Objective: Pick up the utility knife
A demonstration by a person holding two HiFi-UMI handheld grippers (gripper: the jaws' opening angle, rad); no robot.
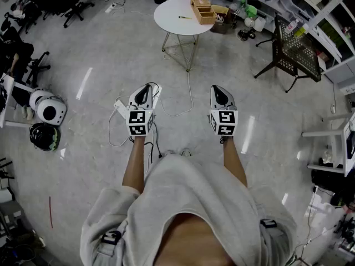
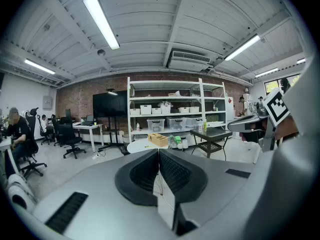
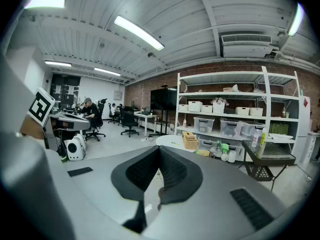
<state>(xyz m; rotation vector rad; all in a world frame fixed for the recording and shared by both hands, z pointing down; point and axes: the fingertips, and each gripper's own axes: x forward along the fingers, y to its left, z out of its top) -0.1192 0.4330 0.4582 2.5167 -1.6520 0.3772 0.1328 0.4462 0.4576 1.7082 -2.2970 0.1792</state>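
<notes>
The utility knife (image 1: 184,17) is a small yellow and dark thing lying on the round white table (image 1: 169,24) far ahead of me. It shows faintly in the left gripper view (image 2: 149,146) and in the right gripper view (image 3: 176,143). My left gripper (image 1: 145,87) and right gripper (image 1: 218,87) are held side by side over the floor, well short of the table, both pointing toward it. The left gripper's (image 2: 159,150) jaws meet at their tips with nothing between them. The right gripper's (image 3: 160,148) jaws are likewise closed and empty.
A wooden box (image 1: 202,9) stands on the table's far right side. To the right is a black mesh side table (image 1: 294,49). A power strip with white cable (image 1: 119,108) lies on the floor by my left gripper. White helmets (image 1: 49,111) sit at left. Shelves (image 2: 170,114) line the far wall.
</notes>
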